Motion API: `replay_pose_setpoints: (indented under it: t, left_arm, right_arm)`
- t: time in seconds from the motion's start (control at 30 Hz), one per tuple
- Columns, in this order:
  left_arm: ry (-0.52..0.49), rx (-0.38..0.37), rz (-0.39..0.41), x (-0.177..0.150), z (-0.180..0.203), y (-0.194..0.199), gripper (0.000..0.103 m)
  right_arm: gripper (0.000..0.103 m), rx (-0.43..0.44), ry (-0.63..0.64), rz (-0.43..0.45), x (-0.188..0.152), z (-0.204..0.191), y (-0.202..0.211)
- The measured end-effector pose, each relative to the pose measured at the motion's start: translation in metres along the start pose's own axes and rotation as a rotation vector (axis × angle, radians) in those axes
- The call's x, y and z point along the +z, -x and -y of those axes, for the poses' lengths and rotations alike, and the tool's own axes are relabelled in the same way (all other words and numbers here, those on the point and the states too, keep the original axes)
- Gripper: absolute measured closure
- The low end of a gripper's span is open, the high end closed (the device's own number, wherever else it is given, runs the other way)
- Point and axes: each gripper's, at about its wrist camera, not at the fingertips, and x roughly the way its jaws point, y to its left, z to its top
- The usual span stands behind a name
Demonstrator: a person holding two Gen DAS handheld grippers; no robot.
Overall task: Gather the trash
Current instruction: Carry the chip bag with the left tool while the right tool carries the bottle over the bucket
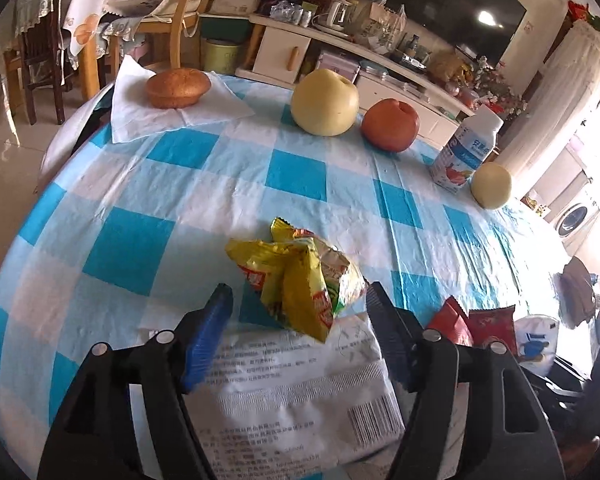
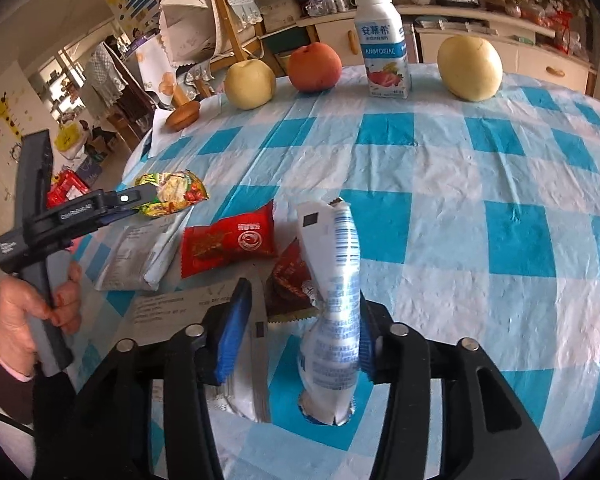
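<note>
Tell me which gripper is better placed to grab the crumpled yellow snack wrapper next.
Left. The left gripper stands open with the yellow snack wrapper right between its fingers. The right gripper has the blue-and-white wrapper against one pad and sits further from the yellow one.

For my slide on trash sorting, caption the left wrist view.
Left claw open around a crumpled yellow snack wrapper lying on a white printed packet on the checked tablecloth.

Cluttered cream sideboard [image 1: 332,64], wooden chairs [image 1: 180,12], glossy pale floor [image 1: 4,152], bright daylight.
</note>
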Motion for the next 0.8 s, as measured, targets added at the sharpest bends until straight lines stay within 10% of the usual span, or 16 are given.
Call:
replay_pose_setpoints:
  t: [0.23, 0.4, 0.8]
  left_arm:
    - [0.052, -0.007, -0.019, 0.001, -0.006, -0.017, 0.048]
    - [0.058, -0.046, -0.001, 0.001, -0.002, -0.013, 0.071]
    - [0.083, -0.100, 0.060, 0.007, -0.006, 0.016, 0.075]
  right_arm:
    - [0.052, -0.006, -0.019, -0.020, -0.002, 0.009, 0.009]
    - [0.082, -0.001, -0.034, -0.002, -0.006, 0.014, 0.017]
    - [0.082, -0.053, 0.009, 0.102, -0.003, -0.006, 0.034]
